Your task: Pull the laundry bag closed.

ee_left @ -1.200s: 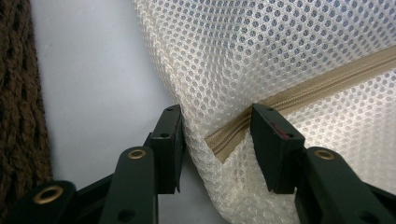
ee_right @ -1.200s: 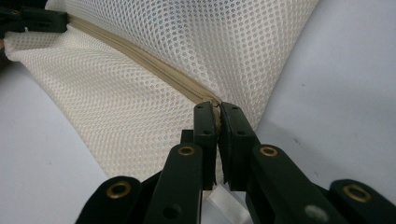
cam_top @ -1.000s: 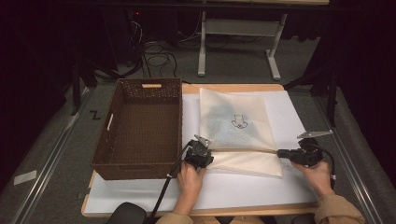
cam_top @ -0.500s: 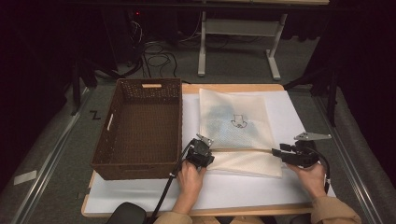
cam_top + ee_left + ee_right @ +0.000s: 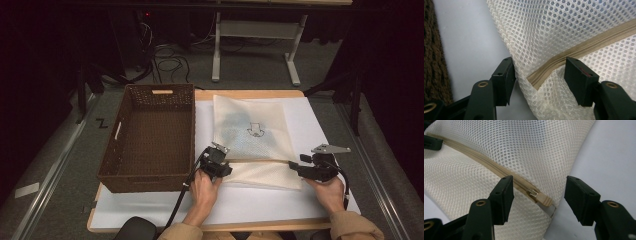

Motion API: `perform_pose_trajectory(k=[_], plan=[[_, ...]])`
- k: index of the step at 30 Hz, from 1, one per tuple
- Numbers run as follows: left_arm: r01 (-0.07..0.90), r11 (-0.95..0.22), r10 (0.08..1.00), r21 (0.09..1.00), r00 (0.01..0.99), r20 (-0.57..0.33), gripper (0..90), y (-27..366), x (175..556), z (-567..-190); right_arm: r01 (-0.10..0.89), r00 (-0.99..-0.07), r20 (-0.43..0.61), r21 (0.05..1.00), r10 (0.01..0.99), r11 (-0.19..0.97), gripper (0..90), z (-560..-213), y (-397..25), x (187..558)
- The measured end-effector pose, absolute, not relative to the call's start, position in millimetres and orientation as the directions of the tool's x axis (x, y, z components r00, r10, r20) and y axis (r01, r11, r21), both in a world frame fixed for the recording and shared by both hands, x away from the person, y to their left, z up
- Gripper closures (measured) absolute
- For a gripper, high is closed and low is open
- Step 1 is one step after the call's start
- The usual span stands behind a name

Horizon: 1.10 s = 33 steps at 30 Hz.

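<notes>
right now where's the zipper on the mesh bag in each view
High view: the zipper runs across the mesh bag between both tongs.
Left gripper view: zipper slants from upper right down to centre.
Right gripper view: zipper slants from upper left to its pull.
Shared landmark: the tan tape itself.

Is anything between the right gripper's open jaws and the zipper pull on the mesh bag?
Nothing visible. The zipper pull lies bare on the mesh bag, directly ahead of the right gripper, whose jaws stand open to either side of it.
</notes>
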State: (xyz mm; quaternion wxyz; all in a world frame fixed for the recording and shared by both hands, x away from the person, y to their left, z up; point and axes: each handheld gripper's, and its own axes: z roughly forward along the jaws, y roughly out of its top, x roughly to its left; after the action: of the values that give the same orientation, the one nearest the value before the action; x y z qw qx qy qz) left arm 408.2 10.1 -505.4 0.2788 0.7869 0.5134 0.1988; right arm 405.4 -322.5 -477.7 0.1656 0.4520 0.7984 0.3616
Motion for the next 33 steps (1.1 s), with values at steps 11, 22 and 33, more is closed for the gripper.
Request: perform_pose_trajectory(k=[11,22,33], plan=[[0.711,-0.328,0.912,0.622,0.410,0.011,39.6,9.0,409.6,-500.1,0.606,-0.552,0.050,0.710,0.833,0.359,42.8,-480.1,-319.0,405.8],[0.704,-0.363,0.901,0.610,0.433,0.037,29.4,5.6,404.4,-488.1,0.606,-0.556,0.044,0.705,0.830,0.368,44.3,-480.7,-317.4,405.4],[0.654,-0.428,0.873,0.623,0.478,0.098,26.2,-4.1,391.4,-463.0,0.606,-0.562,0.044,0.701,0.826,0.375,44.9,-481.8,-316.8,404.9]])
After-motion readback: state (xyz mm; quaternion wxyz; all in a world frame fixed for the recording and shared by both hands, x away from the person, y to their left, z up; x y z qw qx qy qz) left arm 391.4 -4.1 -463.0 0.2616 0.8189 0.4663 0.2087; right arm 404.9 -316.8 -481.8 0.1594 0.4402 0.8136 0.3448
